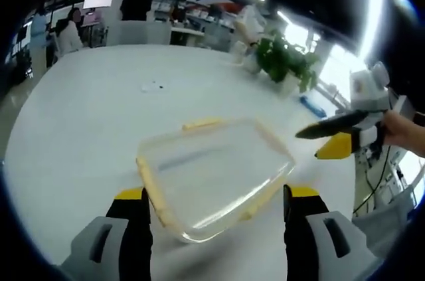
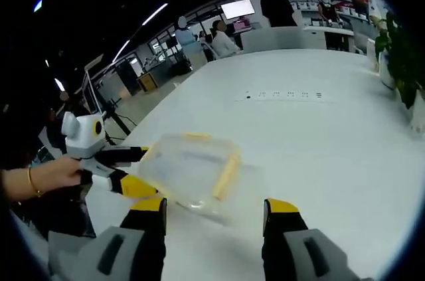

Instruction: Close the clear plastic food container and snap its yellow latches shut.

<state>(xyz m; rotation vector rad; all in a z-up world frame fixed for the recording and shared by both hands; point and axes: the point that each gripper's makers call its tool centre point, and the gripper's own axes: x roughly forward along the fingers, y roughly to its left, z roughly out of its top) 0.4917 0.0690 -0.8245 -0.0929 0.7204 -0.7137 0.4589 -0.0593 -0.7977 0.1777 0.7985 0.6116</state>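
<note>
In the left gripper view, the left gripper (image 1: 216,204) has its jaws spread wide, pinching nothing, with the near edge of the clear plastic food container (image 1: 212,175) lying between the two tips. The container rests on the white tabletop (image 1: 86,128), toward the near edge. Its lid appears to lie on top already, though motion blur keeps me from saying whether it is seated all round. Yellow latches (image 1: 153,185) run along its sides; I cannot tell whether any is snapped down.

In the right gripper view, the right gripper (image 2: 214,218) is likewise spread open and empty, the container (image 2: 192,168) just beyond its tips, one yellow latch (image 2: 226,173) showing along the nearer side. The left gripper (image 2: 129,171) comes in from the left, held by a hand (image 2: 50,175), at the container's far side by the tabletop's edge.

Judgement: the closing looks largely done, and the latching is the part left; each latch likely needs pressing in turn.

Farther off, a potted plant (image 1: 285,62) stands at the far edge, with people (image 2: 219,38) and desks beyond.
</note>
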